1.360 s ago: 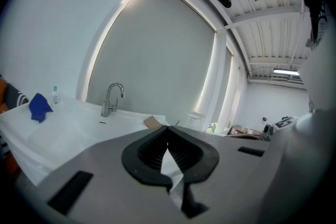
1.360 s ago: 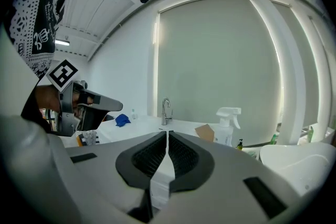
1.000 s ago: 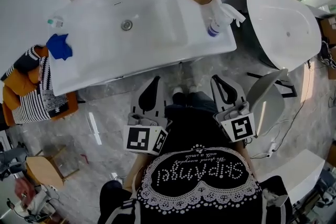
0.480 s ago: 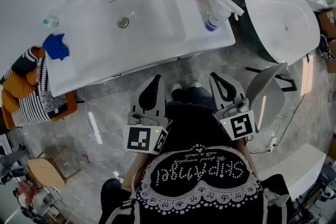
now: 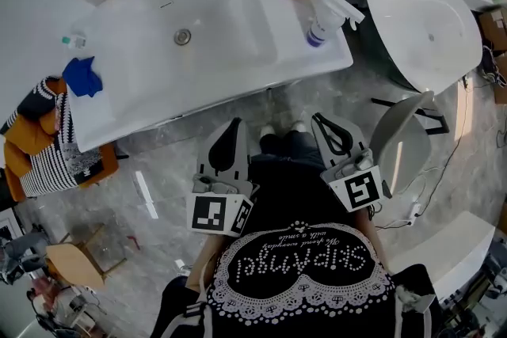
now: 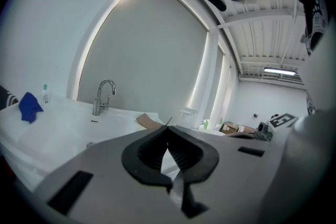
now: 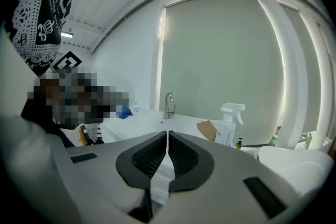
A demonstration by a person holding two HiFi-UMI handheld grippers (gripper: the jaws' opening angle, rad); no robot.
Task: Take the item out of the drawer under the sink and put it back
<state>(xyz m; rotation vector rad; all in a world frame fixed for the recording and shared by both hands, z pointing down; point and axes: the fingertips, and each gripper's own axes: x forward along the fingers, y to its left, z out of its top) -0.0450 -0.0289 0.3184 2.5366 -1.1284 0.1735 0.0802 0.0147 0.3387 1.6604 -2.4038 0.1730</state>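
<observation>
Two grippers: we hold the left gripper (image 5: 234, 123) and the right gripper (image 5: 318, 118) fully closed, both empty.
Change: the white rectangular ceramic sink (image 5: 238, 28) drifted slightly up-left in the head view.
Meaning: we judge the drawer is not reached yet.

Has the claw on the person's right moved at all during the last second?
No. The right claw sits just as far below the sink front edge as before, pointing toward it.
</observation>
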